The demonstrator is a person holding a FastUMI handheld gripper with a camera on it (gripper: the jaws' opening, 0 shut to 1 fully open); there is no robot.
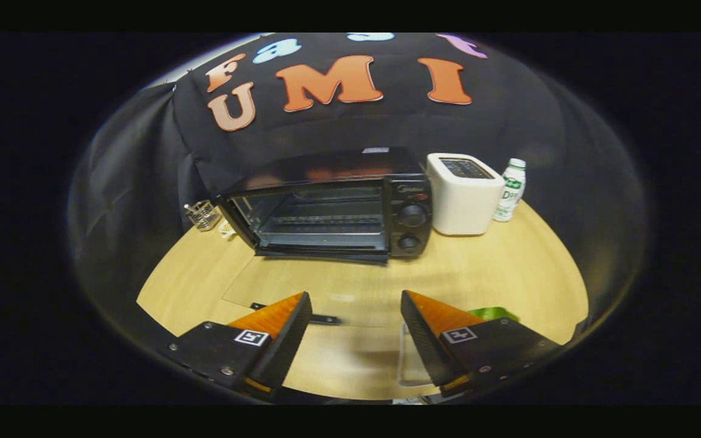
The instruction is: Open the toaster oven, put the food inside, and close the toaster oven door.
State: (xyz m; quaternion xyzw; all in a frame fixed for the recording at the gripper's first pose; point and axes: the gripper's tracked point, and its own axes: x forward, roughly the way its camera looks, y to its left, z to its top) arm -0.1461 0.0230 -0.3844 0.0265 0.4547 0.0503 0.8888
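Gripper (pixel 356 304): fingers spread wide, holding nothing
Toaster oven (pixel 332 204): on the wooden table (pixel 509 267), beyond the fingers, glass door (pixel 302 292) folded down flat toward them
White toaster (pixel 463 193): just beside the oven
Bottle (pixel 512 190): next to it

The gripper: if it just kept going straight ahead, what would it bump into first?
Probably the toaster oven. The open gripper points at its lowered glass door, lying flat over the table; depth is hard to judge.

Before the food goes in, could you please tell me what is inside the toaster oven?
Inside the open toaster oven only a bare wire rack shows; below it is too dark to judge. The open hand-held gripper holds nothing.
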